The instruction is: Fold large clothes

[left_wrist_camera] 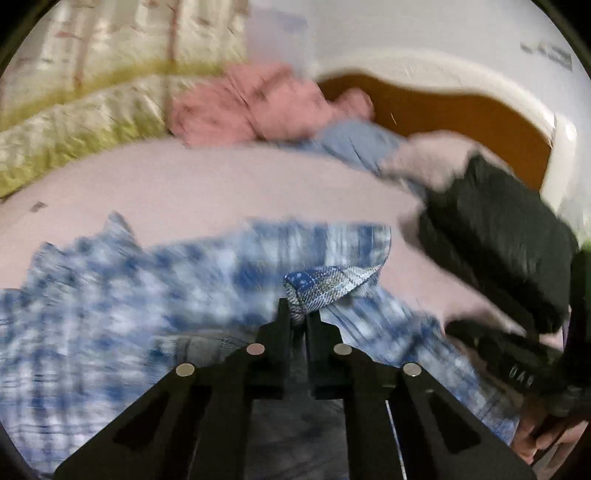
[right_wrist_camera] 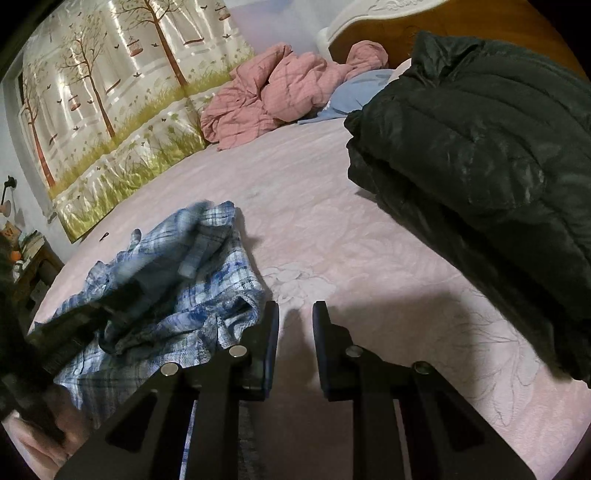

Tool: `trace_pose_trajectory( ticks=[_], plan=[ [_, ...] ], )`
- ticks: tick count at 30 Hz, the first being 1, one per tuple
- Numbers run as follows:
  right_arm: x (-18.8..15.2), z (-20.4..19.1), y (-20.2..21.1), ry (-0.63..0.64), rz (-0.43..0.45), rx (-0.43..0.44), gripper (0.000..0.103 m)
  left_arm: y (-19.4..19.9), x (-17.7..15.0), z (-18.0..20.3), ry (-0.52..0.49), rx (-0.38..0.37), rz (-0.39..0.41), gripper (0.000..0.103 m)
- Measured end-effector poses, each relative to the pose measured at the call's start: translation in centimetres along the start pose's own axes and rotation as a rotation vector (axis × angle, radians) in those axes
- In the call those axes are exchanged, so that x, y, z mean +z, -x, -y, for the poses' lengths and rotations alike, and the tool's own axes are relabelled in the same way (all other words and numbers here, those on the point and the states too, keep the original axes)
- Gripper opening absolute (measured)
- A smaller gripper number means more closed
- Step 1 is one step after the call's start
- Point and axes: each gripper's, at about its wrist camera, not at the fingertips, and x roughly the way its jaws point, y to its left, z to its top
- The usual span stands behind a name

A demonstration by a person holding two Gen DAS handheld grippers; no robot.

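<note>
A pink bedsheet (right_wrist_camera: 295, 192) covers the bed. Left of it hangs a tree-print curtain (right_wrist_camera: 122, 92); beyond it stands a brown headboard (right_wrist_camera: 399, 22) with white trim. A cluttered shelf (right_wrist_camera: 29, 254) sits far left.

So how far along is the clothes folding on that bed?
Done, it seems: the dark puffy jacket lies in a folded stack on the bed. In hand: the left gripper is shut on an edge of the blue plaid garment, which is still crumpled; the right gripper is open, empty. Left: folding it, maybe the pink bundle too.
</note>
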Motion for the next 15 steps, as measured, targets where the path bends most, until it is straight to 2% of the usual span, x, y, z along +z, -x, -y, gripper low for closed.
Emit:
trace_pose_trajectory(
  ticks=[2,4,7,10,13,15],
  plan=[
    [0.0,-0.1,-0.1,0.007,-0.002,-0.001,0.020,2.4,0.8,-2.1,0.060,0.108,0.090,0.005],
    [-0.1,-0.3,-0.1,0.015,-0.006,-0.001,0.020,5.0,1.6,-4.7,0.126,0.166,0.156,0.005],
    [-0.1,-0.4,-0.3,0.021,-0.011,-0.004,0.020,8.2,2.4,-8.1,0.142,0.338,0.207,0.005],
    [-0.1,-0.6,-0.1,0.026,-0.005,-0.007,0.020,9.9,2.0,-12.0,0.166,0.463,0.189,0.005],
    [-0.2,-0.9,-0.1,0.042,-0.002,-0.011,0.020,9.4,0.2,-15.0,0.149,0.577,0.125,0.005],
    [-0.3,-1.2,-0.4,0.059,-0.020,0.005,0.020,8.6,-1.4,-16.9,0.163,0.639,0.055,0.005]
  ],
)
